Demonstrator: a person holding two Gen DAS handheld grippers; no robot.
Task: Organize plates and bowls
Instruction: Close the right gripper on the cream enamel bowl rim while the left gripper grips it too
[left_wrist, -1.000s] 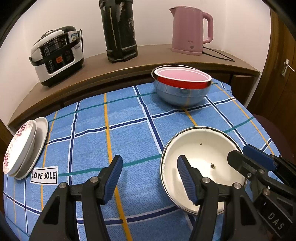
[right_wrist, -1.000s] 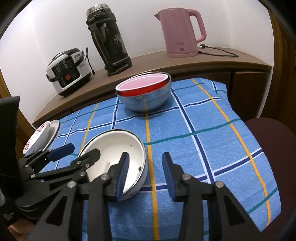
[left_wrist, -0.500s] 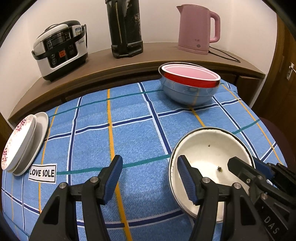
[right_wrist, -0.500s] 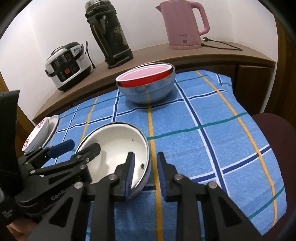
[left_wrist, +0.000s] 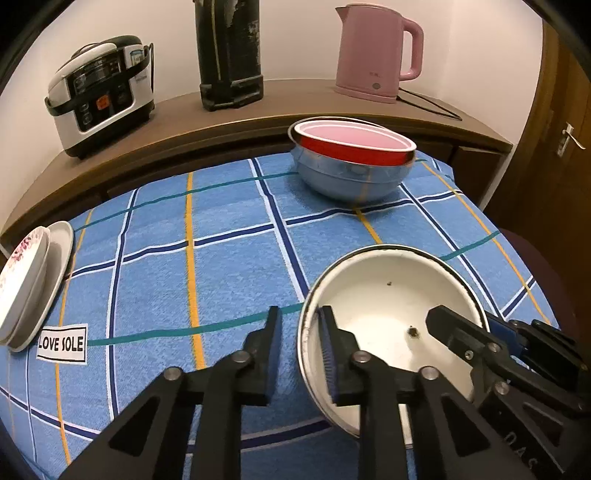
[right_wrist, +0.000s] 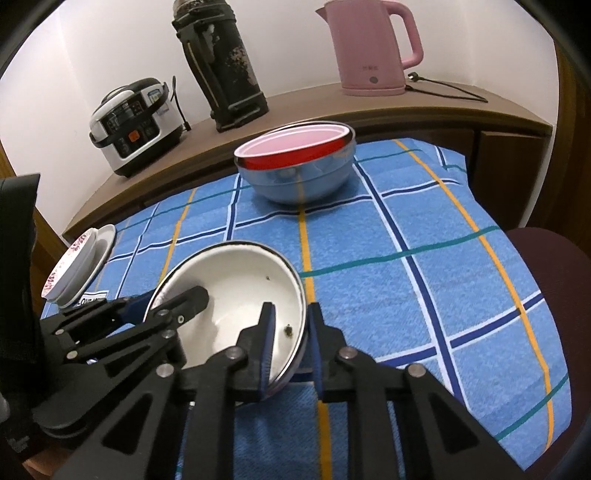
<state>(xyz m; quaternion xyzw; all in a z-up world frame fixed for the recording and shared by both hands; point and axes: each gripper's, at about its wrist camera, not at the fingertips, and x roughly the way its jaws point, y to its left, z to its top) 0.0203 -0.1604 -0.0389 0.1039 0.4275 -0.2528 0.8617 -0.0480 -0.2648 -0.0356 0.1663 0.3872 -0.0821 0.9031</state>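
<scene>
Grasp step: left gripper (left_wrist: 299, 354) and right gripper (right_wrist: 290, 345), fingers closing, each straddle the white bowl (left_wrist: 391, 306) rim. Next: level joint lift toward the nested bowls (left_wrist: 351, 158) ahead.

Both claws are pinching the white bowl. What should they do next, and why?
Probably lift the white bowl straight up together. The left gripper and right gripper are closing on opposite rims, and the stacked red bowl looks like where it goes.

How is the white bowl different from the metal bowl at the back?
The white bowl is empty apart from dark specks; the metal bowl holds a red bowl. Both grippers are closing on the white bowl's rim; nothing touches the metal bowl. Both are round and on the blue checked cloth.
</scene>
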